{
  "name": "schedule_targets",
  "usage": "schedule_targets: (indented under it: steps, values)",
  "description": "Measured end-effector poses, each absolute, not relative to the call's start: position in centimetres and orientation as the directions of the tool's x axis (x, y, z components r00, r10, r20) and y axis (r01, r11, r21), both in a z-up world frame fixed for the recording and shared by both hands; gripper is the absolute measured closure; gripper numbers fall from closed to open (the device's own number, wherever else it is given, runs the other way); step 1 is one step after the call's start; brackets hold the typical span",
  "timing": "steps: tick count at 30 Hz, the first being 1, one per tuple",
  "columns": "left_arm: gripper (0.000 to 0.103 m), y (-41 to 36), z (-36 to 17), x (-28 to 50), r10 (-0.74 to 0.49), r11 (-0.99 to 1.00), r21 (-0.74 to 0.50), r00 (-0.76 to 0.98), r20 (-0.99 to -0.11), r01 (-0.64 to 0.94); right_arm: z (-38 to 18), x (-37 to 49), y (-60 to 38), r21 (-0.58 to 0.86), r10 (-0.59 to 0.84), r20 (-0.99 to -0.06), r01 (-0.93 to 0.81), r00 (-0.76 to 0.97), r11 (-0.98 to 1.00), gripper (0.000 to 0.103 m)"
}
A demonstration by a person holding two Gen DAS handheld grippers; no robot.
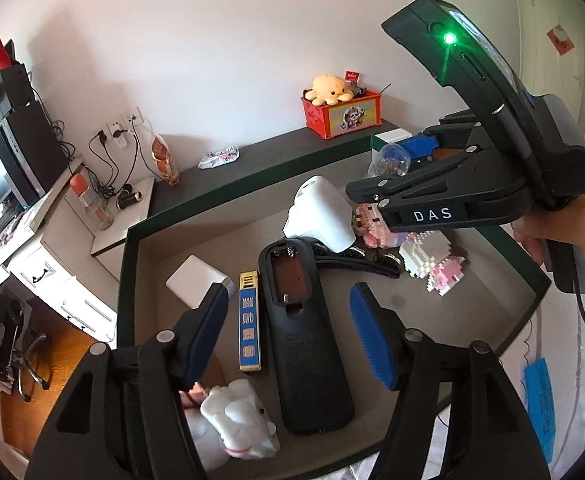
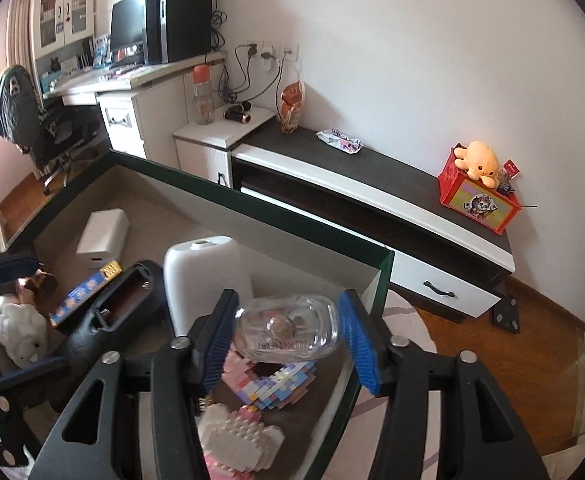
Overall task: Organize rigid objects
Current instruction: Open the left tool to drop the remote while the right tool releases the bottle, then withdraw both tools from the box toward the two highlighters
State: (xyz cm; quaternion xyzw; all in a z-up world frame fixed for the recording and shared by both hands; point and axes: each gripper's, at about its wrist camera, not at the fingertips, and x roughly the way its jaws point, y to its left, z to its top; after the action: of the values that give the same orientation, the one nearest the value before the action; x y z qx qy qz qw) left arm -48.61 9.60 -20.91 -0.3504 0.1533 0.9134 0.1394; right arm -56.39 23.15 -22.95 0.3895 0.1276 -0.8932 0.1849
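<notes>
A dark green tray point(image 1: 130, 264) holds several items: a black remote point(image 1: 304, 344) with its battery bay uncovered, a blue and gold box point(image 1: 249, 324), a white power bank point(image 1: 196, 286), a white device point(image 1: 324, 214), block figures point(image 1: 432, 260) and a white toy point(image 1: 236, 420). My left gripper point(image 1: 292, 332) is open above the remote, its fingers either side of it. My right gripper point(image 2: 288, 340) is shut on a clear plastic bottle point(image 2: 288, 330), held above the block figures point(image 2: 268, 384) near the tray's far corner point(image 2: 384, 264). The right gripper also shows in the left wrist view point(image 1: 392, 184).
A low dark cabinet point(image 2: 372, 184) runs along the wall with a red box and a yellow plush point(image 2: 478, 162) on it. A white desk point(image 2: 140, 100) with a computer and a drinks bottle stands to the left. The floor is wood.
</notes>
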Motion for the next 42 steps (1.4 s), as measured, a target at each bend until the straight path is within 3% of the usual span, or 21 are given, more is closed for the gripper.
schedule_targets:
  steps: [2,6,24,26,28,42]
  values:
    - [0.026,9.4,-20.6,-48.0,0.144,-0.917,0.183,-0.721,-0.677,-0.355,-22.6,-55.7,22.8,-0.094,-0.231,-0.737,0.434,-0.636,-0.896,0.031]
    - [0.017,8.9,-19.6,-46.8,0.147,-0.92,0.178,-0.729,-0.669,-0.349,-21.7,-54.2,22.5,-0.115,-0.211,-0.728,0.421,-0.652,-0.9,0.028]
    - [0.002,5.0,-15.5,-34.9,0.14,-0.956,0.133,-0.807,-0.574,-0.261,-16.7,-38.5,22.1,-0.081,-0.25,-0.631,0.383,-0.734,-0.92,0.018]
    - [0.001,4.2,-15.3,-32.8,0.137,-0.961,0.123,-0.812,-0.568,-0.249,-16.7,-36.6,21.9,-0.061,-0.264,-0.63,0.385,-0.731,-0.921,0.013]
    - [0.0,3.4,-15.4,-31.1,0.141,-0.964,0.111,-0.815,-0.562,-0.243,-16.7,-34.6,22.0,-0.048,-0.27,-0.618,0.377,-0.739,-0.925,0.001]
    - [0.0,-3.0,-16.6,-21.8,0.095,-0.989,0.046,-0.831,-0.549,-0.144,-18.7,-23.5,21.5,0.015,-0.247,-0.583,0.294,-0.774,-0.956,0.0]
